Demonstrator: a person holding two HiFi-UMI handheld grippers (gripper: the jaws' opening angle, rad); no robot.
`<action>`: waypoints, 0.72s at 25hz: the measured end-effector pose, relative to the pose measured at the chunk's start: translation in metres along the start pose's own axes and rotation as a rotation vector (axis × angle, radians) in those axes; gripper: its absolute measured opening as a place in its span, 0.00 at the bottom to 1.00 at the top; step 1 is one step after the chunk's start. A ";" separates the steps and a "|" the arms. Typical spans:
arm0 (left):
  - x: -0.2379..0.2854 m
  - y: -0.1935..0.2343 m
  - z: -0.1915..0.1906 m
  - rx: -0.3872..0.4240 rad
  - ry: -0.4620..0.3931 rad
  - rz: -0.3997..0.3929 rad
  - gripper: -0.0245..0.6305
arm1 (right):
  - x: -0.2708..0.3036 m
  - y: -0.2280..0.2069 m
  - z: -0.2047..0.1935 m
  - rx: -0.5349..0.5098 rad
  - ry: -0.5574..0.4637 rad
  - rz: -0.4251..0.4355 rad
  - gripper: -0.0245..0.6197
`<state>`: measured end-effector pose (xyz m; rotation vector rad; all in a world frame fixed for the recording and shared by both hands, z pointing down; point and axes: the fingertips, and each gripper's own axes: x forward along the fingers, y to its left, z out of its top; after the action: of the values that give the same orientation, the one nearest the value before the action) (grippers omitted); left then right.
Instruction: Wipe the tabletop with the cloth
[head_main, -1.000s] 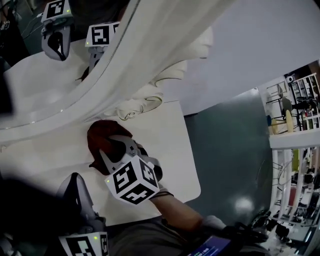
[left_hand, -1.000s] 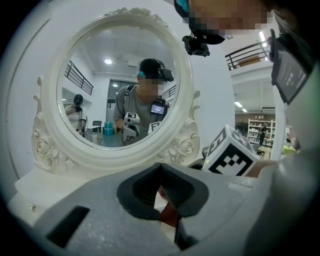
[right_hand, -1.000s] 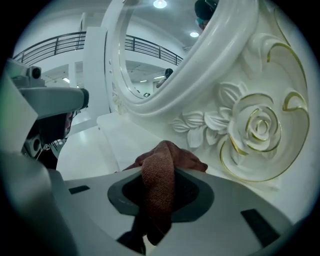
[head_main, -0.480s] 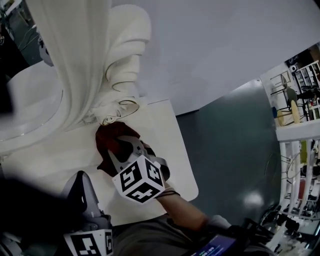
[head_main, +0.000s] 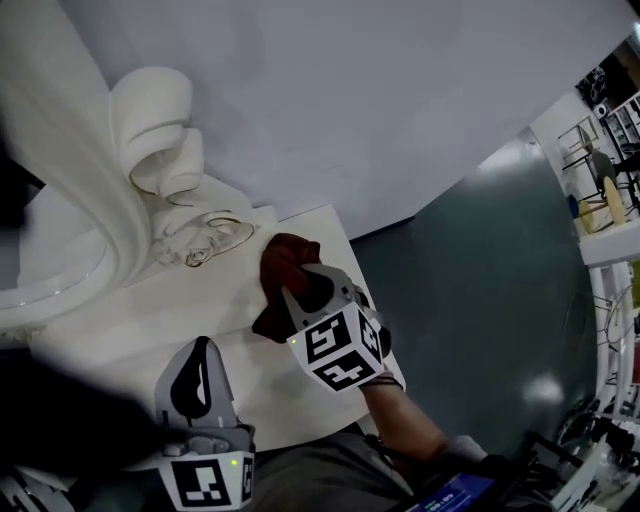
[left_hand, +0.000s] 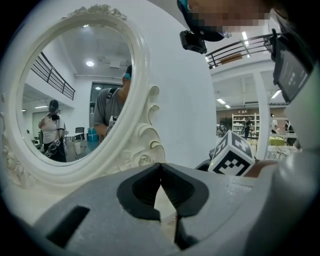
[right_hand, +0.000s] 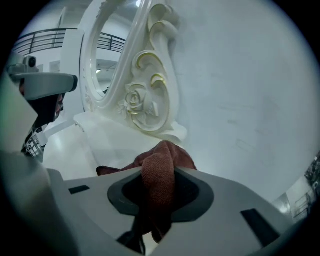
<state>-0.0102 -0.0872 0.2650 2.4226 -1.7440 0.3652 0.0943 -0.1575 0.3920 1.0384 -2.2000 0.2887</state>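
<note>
A dark red cloth (head_main: 283, 262) lies bunched on the white tabletop (head_main: 190, 320), close to its far right corner and just right of the mirror's carved base. My right gripper (head_main: 300, 290) is shut on it, and its marker cube sits toward the table's right edge. In the right gripper view a fold of the cloth (right_hand: 162, 165) rises between the jaws, and the rest trails down onto the table. My left gripper (head_main: 203, 362) hovers over the near part of the table, apart from the cloth. In the left gripper view its jaws (left_hand: 161, 167) meet at the tips with nothing between them.
An ornate white mirror frame (head_main: 150, 130) with scrolls and a carved rose (right_hand: 135, 97) stands on the table at the left and back. A pale wall (head_main: 380, 100) runs behind it. The table's right edge (head_main: 378, 318) drops to a dark floor (head_main: 480, 280).
My right gripper has slid the cloth to the right, from in front of the mirror's base toward the table's right corner. The left gripper has come further up into view.
</note>
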 end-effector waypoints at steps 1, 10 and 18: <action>0.002 -0.007 0.002 0.009 -0.001 -0.008 0.06 | -0.007 -0.011 -0.006 0.013 0.001 -0.024 0.20; 0.007 -0.064 0.031 0.070 -0.060 -0.028 0.06 | -0.093 -0.083 -0.039 0.073 -0.037 -0.181 0.20; -0.009 -0.069 0.060 0.056 -0.128 0.064 0.06 | -0.155 -0.100 -0.013 0.010 -0.131 -0.231 0.20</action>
<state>0.0593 -0.0716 0.2074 2.4836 -1.8914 0.2749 0.2460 -0.1248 0.2914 1.3367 -2.1670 0.1311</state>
